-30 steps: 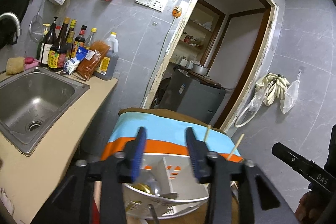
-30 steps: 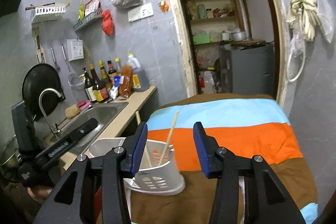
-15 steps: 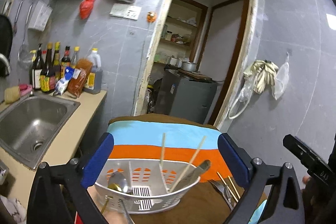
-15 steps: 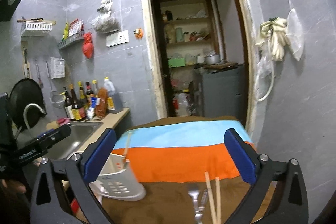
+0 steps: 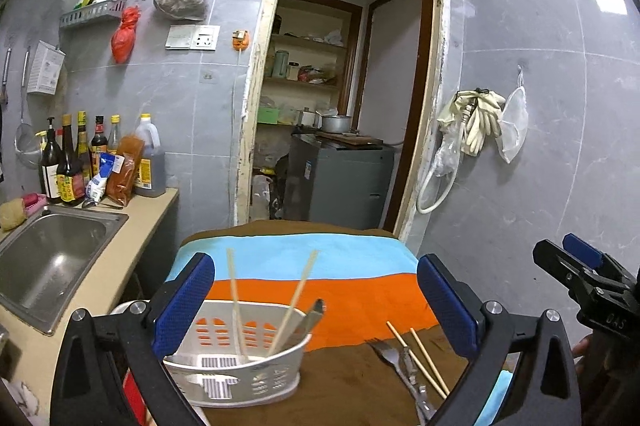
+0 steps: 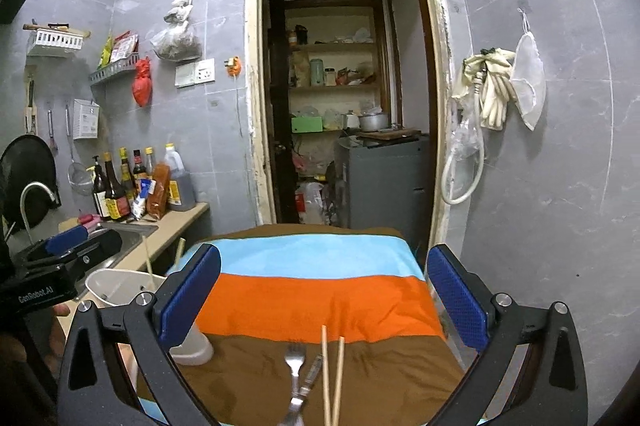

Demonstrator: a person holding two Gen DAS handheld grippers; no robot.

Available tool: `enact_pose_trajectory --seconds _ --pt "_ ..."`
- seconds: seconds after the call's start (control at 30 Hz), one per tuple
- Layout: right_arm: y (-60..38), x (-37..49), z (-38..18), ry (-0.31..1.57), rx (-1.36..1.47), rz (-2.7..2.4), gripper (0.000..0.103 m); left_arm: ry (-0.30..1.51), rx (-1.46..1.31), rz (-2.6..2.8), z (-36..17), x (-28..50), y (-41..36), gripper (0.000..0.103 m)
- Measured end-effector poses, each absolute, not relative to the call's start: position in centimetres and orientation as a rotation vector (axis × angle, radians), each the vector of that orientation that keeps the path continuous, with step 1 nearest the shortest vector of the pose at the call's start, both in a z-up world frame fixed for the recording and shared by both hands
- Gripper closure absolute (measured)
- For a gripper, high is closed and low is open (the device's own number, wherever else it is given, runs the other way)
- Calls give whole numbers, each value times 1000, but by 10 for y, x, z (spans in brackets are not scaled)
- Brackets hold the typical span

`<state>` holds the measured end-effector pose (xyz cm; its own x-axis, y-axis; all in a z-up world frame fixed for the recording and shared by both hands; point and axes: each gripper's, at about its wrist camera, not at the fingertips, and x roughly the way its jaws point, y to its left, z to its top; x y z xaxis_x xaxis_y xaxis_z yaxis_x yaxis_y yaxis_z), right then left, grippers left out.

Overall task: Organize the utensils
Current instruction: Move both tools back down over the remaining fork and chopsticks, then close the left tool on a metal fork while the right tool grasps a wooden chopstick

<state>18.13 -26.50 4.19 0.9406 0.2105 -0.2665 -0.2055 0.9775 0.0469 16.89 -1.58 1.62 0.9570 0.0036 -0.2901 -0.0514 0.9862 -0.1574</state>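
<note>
Both grippers pulled back since earlier frame, jaws spread from half-closed to wide. Left gripper [image 5: 316, 306] and right gripper [image 6: 324, 300] empty. White slotted plastic basket [image 5: 240, 370] holds chopsticks; metal fork [image 6: 295, 360], loose chopstick pair [image 6: 332, 378] lie on striped cloth [image 6: 312, 298].

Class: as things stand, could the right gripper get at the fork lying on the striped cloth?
Probably yes. The right gripper is open and empty, and the fork lies bare on the cloth just ahead, beside the loose chopsticks.

Basket and loose utensils on the cloth

Basket [image 5: 240, 374] near cloth's [image 5: 320, 290] left edge, chopsticks [image 5: 236, 306] inside; fork [image 6: 295, 366] and loose chopsticks [image 6: 332, 378] right of it, near front edge.
</note>
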Motion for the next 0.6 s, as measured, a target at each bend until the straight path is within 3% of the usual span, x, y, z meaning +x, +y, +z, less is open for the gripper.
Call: enact_pose_trajectory --seconds 0.6 --pt "-344 225 -24 419 39 192 2 419 -175 3 -38 201 -92 1"
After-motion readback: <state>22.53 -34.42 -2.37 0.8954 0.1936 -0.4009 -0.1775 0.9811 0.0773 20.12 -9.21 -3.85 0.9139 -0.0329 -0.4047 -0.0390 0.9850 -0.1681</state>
